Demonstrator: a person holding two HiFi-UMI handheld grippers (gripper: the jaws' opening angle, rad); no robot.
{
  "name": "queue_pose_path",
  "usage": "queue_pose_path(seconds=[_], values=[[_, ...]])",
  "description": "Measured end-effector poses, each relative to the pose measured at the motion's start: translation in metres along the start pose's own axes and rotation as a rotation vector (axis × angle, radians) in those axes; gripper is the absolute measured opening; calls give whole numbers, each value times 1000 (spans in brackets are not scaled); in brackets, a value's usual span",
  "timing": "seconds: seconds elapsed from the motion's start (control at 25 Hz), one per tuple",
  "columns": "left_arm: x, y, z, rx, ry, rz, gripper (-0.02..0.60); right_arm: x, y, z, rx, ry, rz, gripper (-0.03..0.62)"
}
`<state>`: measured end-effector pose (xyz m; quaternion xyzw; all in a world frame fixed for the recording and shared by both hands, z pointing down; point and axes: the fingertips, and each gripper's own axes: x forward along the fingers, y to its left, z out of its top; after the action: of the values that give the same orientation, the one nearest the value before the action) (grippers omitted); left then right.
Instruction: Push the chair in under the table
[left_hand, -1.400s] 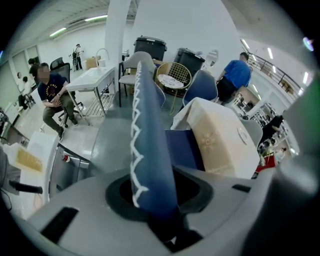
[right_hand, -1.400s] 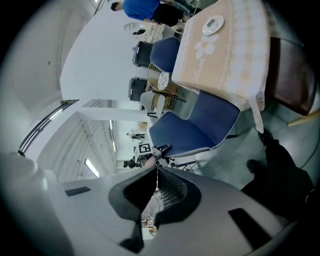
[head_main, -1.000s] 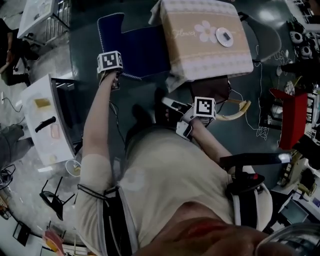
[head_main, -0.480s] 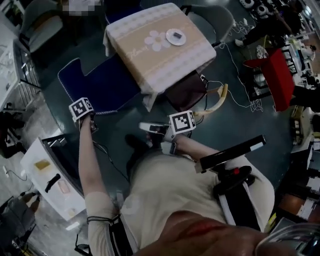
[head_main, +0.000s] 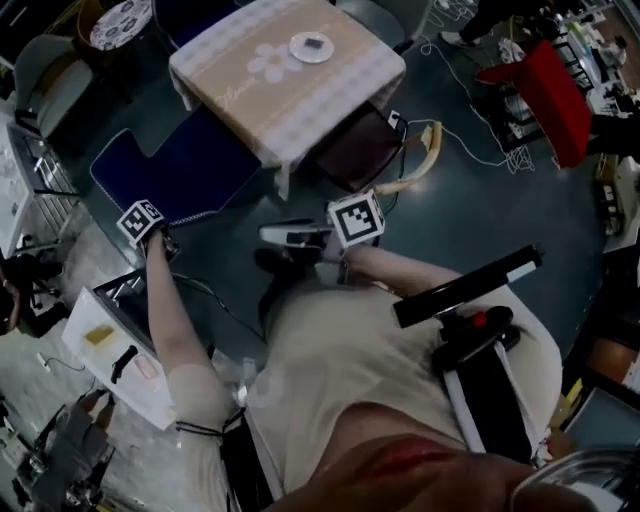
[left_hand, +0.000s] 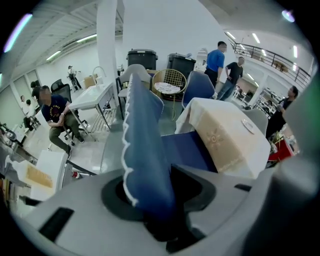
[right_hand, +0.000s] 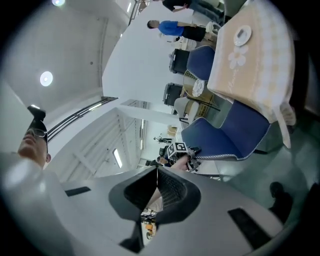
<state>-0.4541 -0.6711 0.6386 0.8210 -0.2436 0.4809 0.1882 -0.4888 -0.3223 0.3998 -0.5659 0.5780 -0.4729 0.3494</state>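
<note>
The left gripper (left_hand: 155, 187) has the padded back of the blue chair (left_hand: 142, 135) between its fingers. The jaws have just been opening, and a dark gap shows beside the fabric, so I judge that they do not pinch it now. Beyond these fingertips the seat runs to the table (left_hand: 227, 142), and its front part seems to lie under the hanging tablecloth (left_hand: 220, 150). The top of the back is a good place to push from, which explains this hold. The right gripper (right_hand: 156, 172) has its fingers closed on nothing and is well apart from the chair, probably because one hand is enough. The push looks nearly finished.
</note>
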Motion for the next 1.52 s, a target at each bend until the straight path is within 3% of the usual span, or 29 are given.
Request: queue_pose_path(seconds=[0.08, 0.28, 0.52, 0.64, 0.88, 1.04, 1.16, 1.44, 1.52], values=[[0, -4, 7, -41, -43, 12, 155, -16, -5, 11, -35, -17, -3, 12], [-18, 11, -11, -76, -39, 59, 155, -34, 6, -8, 83, -93, 53, 12], [-38, 22, -19, -179, -43, 13, 155, -39, 5, -9, 191, -157, 86, 12], [-47, 17, -26, -181, -41, -20, 155, -41, 1, -4, 226, -155, 80, 12], [-66, 6, -52, -151, -89, -55, 153, -28, 1, -10, 265, -69, 114, 12], [-59, -12, -55, -117, -74, -144, 153, -5, -3, -24, 282, -64, 70, 12], [-58, -15, -71, -172, -60, -203, 150, 19, -8, -26, 258, 15, 41, 12], [-79, -12, -119, -267, -83, -296, 9, 61, -7, -37, 218, 133, 6, 12], [-90, -18, -133, -290, -84, -329, 9, 65, -6, -39, 195, 152, 4, 12]])
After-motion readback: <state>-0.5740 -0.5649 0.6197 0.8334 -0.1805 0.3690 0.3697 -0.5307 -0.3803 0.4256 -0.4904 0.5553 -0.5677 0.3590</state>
